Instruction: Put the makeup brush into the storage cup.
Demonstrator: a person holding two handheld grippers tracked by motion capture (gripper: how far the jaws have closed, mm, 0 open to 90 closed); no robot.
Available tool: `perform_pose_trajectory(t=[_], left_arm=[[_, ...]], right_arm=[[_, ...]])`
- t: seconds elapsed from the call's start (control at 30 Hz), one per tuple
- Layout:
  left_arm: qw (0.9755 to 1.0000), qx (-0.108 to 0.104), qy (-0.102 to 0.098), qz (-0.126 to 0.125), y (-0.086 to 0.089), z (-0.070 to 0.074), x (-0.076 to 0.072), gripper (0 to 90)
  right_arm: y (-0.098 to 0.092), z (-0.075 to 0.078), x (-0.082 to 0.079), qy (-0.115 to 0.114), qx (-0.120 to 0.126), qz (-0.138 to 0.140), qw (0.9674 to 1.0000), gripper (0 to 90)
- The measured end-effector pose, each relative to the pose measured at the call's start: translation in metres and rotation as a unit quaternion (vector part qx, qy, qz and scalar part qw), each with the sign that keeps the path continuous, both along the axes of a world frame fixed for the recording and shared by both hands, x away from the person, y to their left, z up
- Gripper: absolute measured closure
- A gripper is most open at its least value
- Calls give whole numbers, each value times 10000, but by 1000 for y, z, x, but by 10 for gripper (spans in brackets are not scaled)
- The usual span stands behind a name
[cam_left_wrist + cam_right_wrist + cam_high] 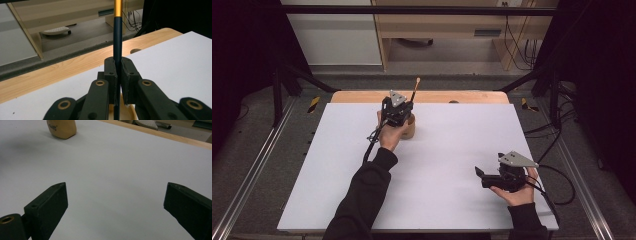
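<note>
A thin brush with a dark blue handle (117, 37) and a gold band stands upright, and my left gripper (119, 66) is shut on it. In the high view the left gripper (396, 111) hangs over a round wooden holder (410, 129) at the back middle of the white board, and the brush (415, 89) sticks up above it. The holder's rim (130, 113) shows just under the jaws. My right gripper (478, 173) rests low at the front right, open with nothing between its pads (53, 200). In the right gripper view the holder (61, 128) stands far off at the top left.
A white board (447, 150) covers a wooden table (362, 96) whose back edge shows beyond it. Metal rails run along both sides, and cables lie on the floor at the right. A wooden shelf unit stands behind the table.
</note>
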State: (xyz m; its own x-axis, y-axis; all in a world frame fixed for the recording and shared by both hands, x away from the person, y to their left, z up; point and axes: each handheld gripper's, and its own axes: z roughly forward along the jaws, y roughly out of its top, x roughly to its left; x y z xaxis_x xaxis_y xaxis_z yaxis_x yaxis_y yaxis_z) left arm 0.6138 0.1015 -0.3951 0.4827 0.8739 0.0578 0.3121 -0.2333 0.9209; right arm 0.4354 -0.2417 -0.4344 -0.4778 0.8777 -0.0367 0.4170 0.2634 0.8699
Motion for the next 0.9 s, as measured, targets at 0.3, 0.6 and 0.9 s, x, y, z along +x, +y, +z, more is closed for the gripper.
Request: perform_pose_trajectory(t=[0.3,0.6,0.9], left_arm=[[10000,57,17,-12,-3,-8,3,834],[9999,111,89,-5,-1,-19,4,834],[9998,171,123,-5,-1,-23,2,834]], right_arm=[[0,0,0,3,-11,22,10000,61],[0,-1,0,-3,-39,21,10000,66],[1,-1,0,7,-55,25,10000,66]])
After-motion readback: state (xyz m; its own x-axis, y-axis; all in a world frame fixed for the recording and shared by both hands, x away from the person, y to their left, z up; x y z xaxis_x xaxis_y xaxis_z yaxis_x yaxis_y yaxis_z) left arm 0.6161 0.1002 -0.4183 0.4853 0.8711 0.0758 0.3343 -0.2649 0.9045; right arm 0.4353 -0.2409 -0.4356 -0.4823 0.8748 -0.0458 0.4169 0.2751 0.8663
